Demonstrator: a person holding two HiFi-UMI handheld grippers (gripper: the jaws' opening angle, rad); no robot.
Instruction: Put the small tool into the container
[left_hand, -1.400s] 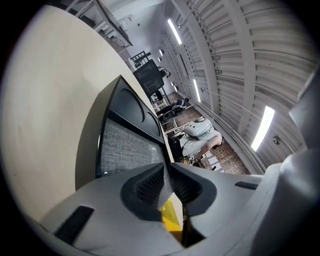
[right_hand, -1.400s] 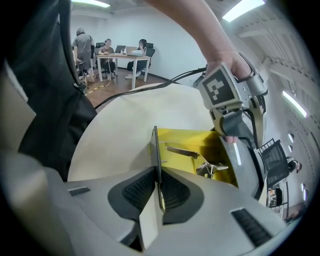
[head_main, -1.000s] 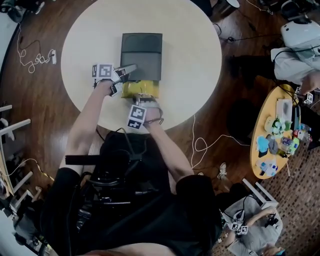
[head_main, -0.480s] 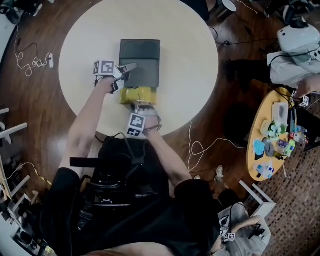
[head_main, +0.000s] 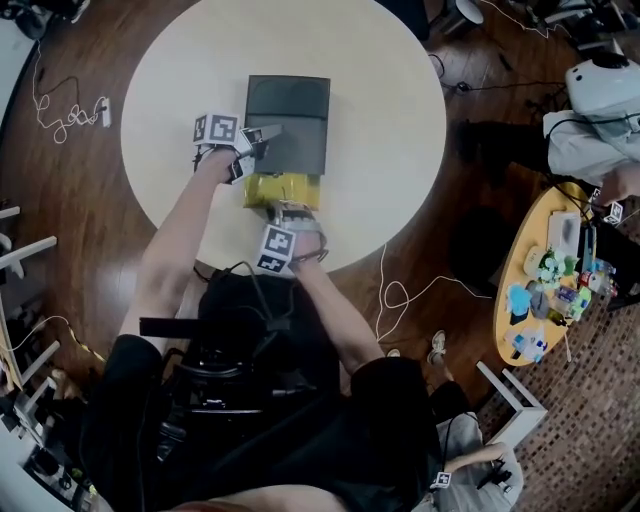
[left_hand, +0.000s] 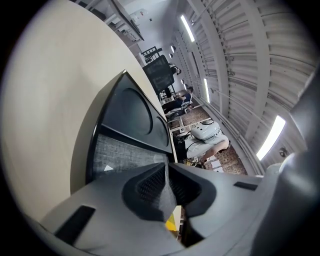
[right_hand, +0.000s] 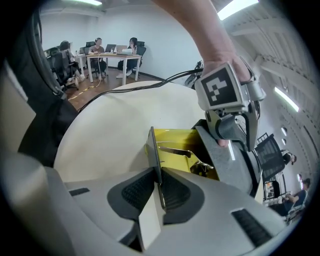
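A yellow container (head_main: 282, 187) sits on the round cream table (head_main: 390, 150), just in front of a dark grey case (head_main: 288, 120). My right gripper (right_hand: 157, 177) is shut on the container's thin near wall (right_hand: 153, 150). Inside the container lie slim metal tools (right_hand: 176, 150). My left gripper (head_main: 265, 135) reaches over the case's near left corner. In the left gripper view its jaws (left_hand: 167, 167) are shut and I see nothing between them. The case's grey fabric panel (left_hand: 125, 155) lies just beyond.
The right gripper view shows the left gripper (right_hand: 235, 127) close above the container's far side. Cables (head_main: 70, 120) trail on the wooden floor to the left. A small yellow table (head_main: 555, 270) with clutter stands at the right, and a person sits beside it.
My left gripper has shifted a little farther along the dark case's left side. My right gripper has kept its hold on the container wall.
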